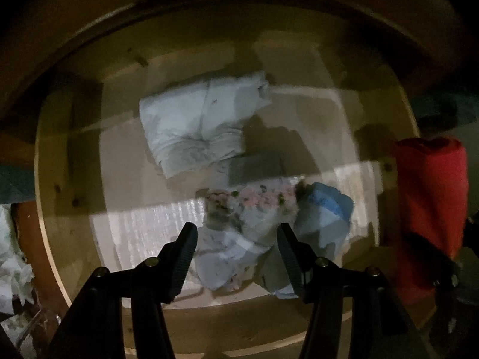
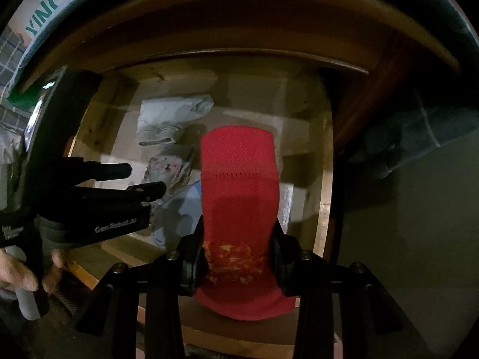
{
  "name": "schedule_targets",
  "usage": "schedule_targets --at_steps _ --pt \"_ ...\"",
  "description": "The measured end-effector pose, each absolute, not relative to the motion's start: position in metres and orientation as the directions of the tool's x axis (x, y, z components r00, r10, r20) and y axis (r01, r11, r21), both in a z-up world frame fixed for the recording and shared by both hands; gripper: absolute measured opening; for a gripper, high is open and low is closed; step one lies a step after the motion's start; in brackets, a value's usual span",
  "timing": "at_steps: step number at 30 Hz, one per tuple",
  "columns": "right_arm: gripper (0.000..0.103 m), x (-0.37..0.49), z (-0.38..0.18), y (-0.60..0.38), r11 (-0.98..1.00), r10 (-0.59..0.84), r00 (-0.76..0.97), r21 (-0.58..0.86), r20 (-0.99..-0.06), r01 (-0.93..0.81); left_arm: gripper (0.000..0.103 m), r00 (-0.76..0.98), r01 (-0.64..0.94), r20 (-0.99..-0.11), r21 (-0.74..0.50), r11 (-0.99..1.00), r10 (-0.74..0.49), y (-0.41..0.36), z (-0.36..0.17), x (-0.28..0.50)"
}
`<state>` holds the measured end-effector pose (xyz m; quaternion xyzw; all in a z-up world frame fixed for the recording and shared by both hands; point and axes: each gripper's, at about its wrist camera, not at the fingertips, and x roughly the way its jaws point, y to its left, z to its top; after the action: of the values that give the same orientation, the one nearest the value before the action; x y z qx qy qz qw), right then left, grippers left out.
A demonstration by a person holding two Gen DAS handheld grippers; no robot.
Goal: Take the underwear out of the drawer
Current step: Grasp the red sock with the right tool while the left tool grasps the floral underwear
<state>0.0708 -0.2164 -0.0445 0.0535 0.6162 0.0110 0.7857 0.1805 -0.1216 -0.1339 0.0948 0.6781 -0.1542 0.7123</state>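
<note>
My left gripper (image 1: pixel 236 233) points straight down into the open wooden drawer (image 1: pixel 54 161), jaws open above a crumpled pile of underwear: a floral patterned piece (image 1: pixel 254 200) and a blue one (image 1: pixel 326 209). Nothing is between its pads. A folded pale piece (image 1: pixel 194 122) lies further back on the drawer floor. My right gripper (image 2: pixel 238 239) is shut on red underwear (image 2: pixel 239 179), which stands up between its fingers above the drawer's right side. The red piece (image 1: pixel 431 203) also shows at the right of the left wrist view. The left gripper (image 2: pixel 143 179) appears at left in the right wrist view.
The drawer's front rim (image 2: pixel 209 341) runs below my right gripper and its right wall (image 2: pixel 326 179) beside it. The cabinet top (image 2: pixel 239 9) overhangs the back. A hand (image 2: pixel 24 269) holds the left tool. Pale crumpled cloth (image 1: pixel 12 263) lies outside the drawer at left.
</note>
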Motion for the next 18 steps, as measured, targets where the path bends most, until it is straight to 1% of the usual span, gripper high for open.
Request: schedule_targets --at_steps 11,18 --pt "0.035 0.070 -0.044 -0.217 0.991 0.108 0.236 0.122 -0.966 0.047 0.057 -0.098 0.316 -0.994 -0.083 0.945 -0.055 -0.135 -0.161 0.201" --pt "0.035 0.072 -0.044 -0.218 0.990 0.120 0.232 0.134 -0.965 0.047 0.059 -0.187 0.272 -0.980 -0.121 0.955 -0.071 -0.136 -0.178 0.213"
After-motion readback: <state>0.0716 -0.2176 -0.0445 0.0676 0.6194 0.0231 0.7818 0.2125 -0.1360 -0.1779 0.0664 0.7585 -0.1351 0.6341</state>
